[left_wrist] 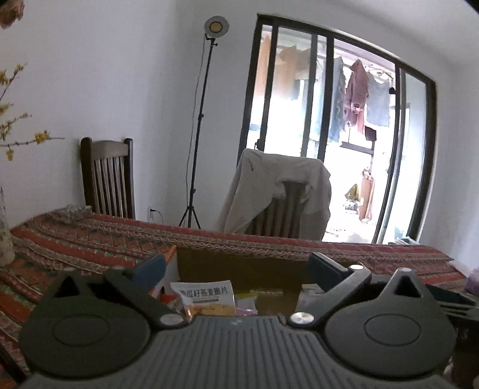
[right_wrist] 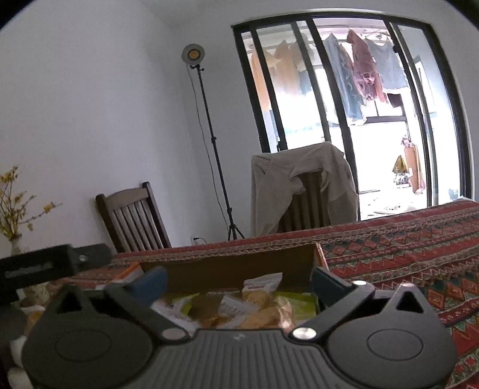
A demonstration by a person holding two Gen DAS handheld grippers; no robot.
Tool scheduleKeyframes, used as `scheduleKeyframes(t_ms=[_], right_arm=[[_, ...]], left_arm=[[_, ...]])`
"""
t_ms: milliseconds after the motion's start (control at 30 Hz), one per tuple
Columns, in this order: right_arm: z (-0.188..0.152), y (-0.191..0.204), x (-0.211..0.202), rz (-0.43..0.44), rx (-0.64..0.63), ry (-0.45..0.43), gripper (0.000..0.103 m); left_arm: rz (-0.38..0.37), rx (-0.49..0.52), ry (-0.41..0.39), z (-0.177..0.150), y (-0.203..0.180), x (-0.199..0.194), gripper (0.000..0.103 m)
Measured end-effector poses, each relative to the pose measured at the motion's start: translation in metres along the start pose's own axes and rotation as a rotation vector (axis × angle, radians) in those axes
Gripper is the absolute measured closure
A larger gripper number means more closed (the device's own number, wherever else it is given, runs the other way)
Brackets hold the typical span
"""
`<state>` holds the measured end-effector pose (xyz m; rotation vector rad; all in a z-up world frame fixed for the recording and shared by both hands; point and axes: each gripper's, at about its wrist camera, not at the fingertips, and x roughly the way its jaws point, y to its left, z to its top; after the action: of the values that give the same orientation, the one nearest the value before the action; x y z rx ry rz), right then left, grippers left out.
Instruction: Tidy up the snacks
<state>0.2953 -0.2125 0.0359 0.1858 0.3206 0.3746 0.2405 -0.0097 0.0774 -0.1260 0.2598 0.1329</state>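
Both your claws, left claw [left_wrist: 236, 266] and right claw [right_wrist: 238, 279], are spread wide and empty above the cardboard box [right_wrist: 239, 263] on the desk [right_wrist: 404, 257]. Snack packets [right_wrist: 254, 311] already lie inside; sorting looks well underway.

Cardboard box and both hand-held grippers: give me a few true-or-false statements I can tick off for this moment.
1. The left hand-held gripper stands open with nothing gripped. True.
2. The right hand-held gripper is clamped on a snack bag. False: it is open; the snack packets lie below, ungripped.
3. The cardboard box sits on a patterned red tablecloth. True.
4. The cardboard box is empty. False: it holds several packets, among them a white packet with printed text.
5. A beige garment hangs over a chair behind the table. True.
6. The lamp on the tripod stand stands on the table. False: it stands on the floor by the wall.
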Motion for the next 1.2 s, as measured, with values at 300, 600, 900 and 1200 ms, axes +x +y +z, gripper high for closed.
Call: scheduleKeyframes(t_ms=[300, 600, 900, 1200], right_arm=[[-0.006, 0.013, -0.089, -0.052, -0.082, 0.020, 0.000], [-0.057, 0.017, -0.145, -0.074, -0.117, 0.152, 0.000], [-0.077, 0.024, -0.165, -0.066, -0.110, 0.191, 0.000], [-0.075, 0.027, -0.168, -0.068, -0.116, 0.190, 0.000]], left_arm=[[-0.032, 0.084, 0.063, -0.016, 0.015, -0.074, 0.000], [-0.037, 0.074, 0.199, -0.073, 0.035, -0.125, 0.000], [-0.014, 0.081, 0.229, -0.093, 0.039, -0.149, 0.000], [-0.015, 0.080, 0.228, -0.095, 0.039, -0.156, 0.000]])
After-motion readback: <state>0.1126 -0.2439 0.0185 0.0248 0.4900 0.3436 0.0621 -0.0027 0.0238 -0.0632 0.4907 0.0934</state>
